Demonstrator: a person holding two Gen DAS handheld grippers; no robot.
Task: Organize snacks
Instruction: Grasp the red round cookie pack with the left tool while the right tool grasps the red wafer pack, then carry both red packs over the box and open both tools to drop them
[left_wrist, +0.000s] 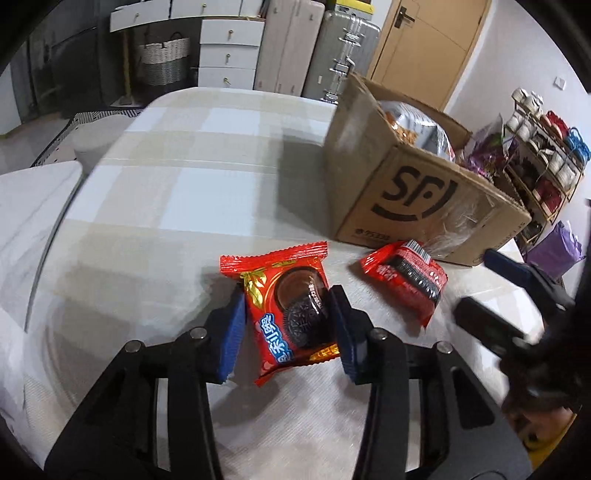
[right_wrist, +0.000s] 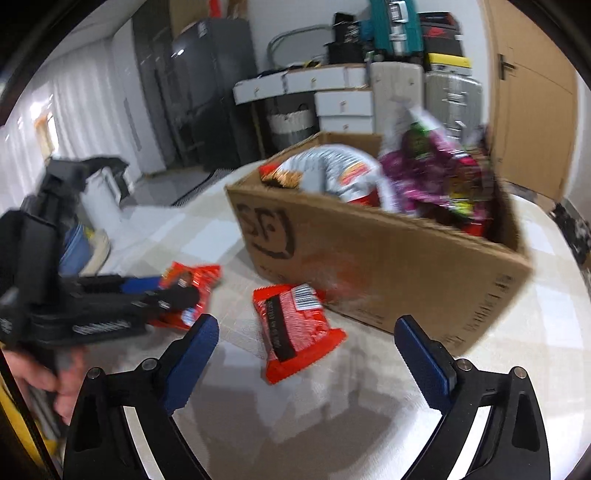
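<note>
On the table (left_wrist: 155, 192), the left gripper (left_wrist: 288, 325) had its pads closed against an Oreo pack (left_wrist: 286, 314), apparently to lift it toward the box (left_wrist: 413, 206) at two o'clock, while the right gripper (right_wrist: 306, 354) gaped empty over a second pack (right_wrist: 295, 328).

- A wooden door (left_wrist: 424, 44) stands shut in the far wall, right of centre.
- Just left of it stand a silver suitcase (left_wrist: 347, 59) and a beige suitcase (left_wrist: 286, 44).
- White drawers (left_wrist: 229, 51) with small knobs sit beside a woven basket (left_wrist: 162, 59).
- A dark cabinet (right_wrist: 207, 85) stands against the pale left wall.
- Grey floor (right_wrist: 173, 181) shows beyond the table.
</note>
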